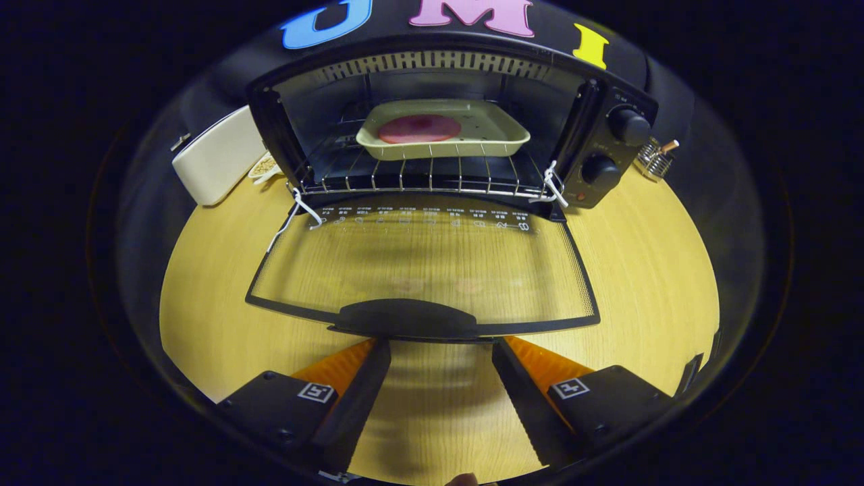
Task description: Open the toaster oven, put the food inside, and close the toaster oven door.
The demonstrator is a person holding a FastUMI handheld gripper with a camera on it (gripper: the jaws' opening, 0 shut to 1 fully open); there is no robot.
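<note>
Gripper view shows the fingers [440,347] spread wide apart, grasping nothing, their tips just short of the handle [405,317] on the lowered door [425,263] of the toaster oven [439,128]. Bare wooden counter [641,270] shows between the fingers and through the door's glass pane. The door lies flat, fully open, hinged at the oven's base, with white cords [297,209] tied at both hinge corners. Beyond it, on the wire rack [418,177] inside the oven, sits a cream tray [493,128] holding a round pink slice of food [418,128]. Two dark knobs [629,125] stand on the oven's right panel. A cream-coloured appliance [216,158] rests left of the oven, and a small wire object [653,158] sits to its right.
</note>
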